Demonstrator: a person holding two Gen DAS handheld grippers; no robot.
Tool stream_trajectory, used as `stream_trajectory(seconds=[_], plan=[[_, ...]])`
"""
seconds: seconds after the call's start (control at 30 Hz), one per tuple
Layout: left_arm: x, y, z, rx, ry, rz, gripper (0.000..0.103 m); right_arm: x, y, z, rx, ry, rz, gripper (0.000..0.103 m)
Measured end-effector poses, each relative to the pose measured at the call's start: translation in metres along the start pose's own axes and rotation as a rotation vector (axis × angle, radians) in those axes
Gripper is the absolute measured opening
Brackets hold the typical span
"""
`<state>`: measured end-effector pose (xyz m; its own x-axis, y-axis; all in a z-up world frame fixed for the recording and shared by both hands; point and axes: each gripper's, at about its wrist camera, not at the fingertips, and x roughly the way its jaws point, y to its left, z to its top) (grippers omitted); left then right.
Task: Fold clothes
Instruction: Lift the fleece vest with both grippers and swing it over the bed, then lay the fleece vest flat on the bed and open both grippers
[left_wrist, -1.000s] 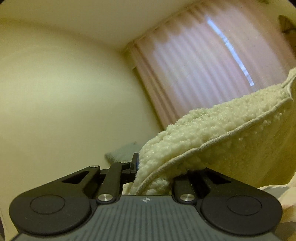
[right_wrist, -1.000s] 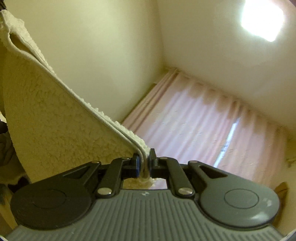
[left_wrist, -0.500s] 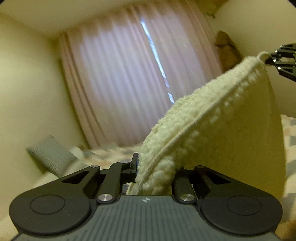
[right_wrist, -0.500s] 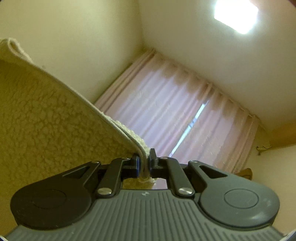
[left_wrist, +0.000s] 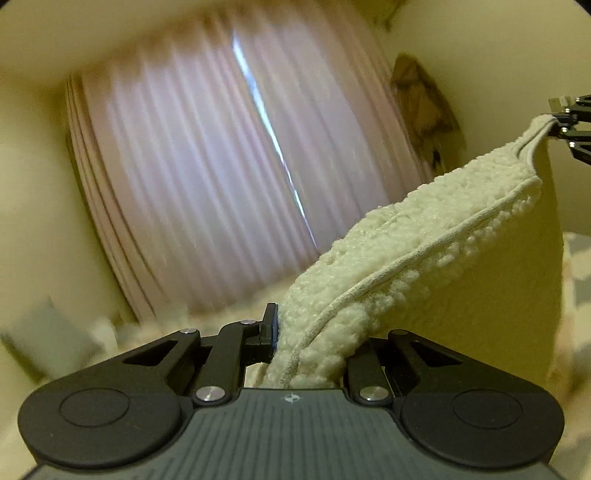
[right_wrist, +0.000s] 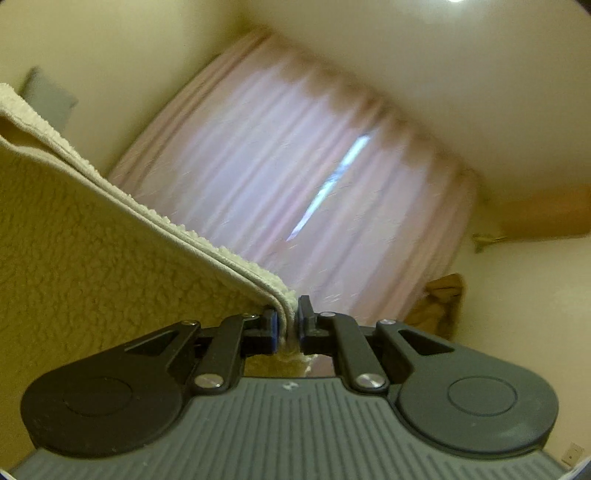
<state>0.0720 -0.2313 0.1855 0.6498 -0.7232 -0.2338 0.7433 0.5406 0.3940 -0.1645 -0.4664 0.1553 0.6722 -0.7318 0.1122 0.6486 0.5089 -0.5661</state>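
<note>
A cream fleece garment (left_wrist: 424, 258) hangs stretched in the air between both grippers. My left gripper (left_wrist: 306, 332) is shut on a thick bunch of its piped edge; its right finger is hidden behind the fleece. My right gripper (right_wrist: 287, 325) is shut on a doubled thin edge of the same fleece garment (right_wrist: 92, 258), which spreads away to the left. In the left wrist view the right gripper (left_wrist: 565, 123) shows at the far right edge, pinching the garment's upper corner.
Pink curtains (left_wrist: 221, 166) with a bright slit fill the far wall, with cream walls on both sides. A grey pillow (left_wrist: 44, 339) and patterned bedding (left_wrist: 576, 266) lie low. A brown garment (left_wrist: 424, 107) hangs on the wall right of the curtains.
Both views have swung across the room from bare wall and ceiling toward the curtains. The right gripper has come into the left wrist view. Both grips on the fleece are unchanged.
</note>
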Motion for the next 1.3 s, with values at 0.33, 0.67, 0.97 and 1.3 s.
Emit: stream_trajectory(seconds=[0.33,0.67,0.97,1.3], plan=[[0.008,-0.053,-0.079,0.150,-0.025,-0.021,0.021,-0.024,0.024,-0.076,0.024,0.104,0.128,0.010],[-0.019,-0.129,-0.357,0.027,0.557,-0.192,0.033,-0.175,0.184,-0.300,0.127,0.800,0.397,0.024],[-0.010,-0.020,-0.356,-0.489,0.611,-0.197,0.050,-0.160,0.136,-0.255,0.754,0.785,0.333,0.050],[0.011,0.021,-0.431,-1.179,0.651,-0.170,0.070,-0.142,0.128,-0.300,1.441,0.777,0.336,0.050]])
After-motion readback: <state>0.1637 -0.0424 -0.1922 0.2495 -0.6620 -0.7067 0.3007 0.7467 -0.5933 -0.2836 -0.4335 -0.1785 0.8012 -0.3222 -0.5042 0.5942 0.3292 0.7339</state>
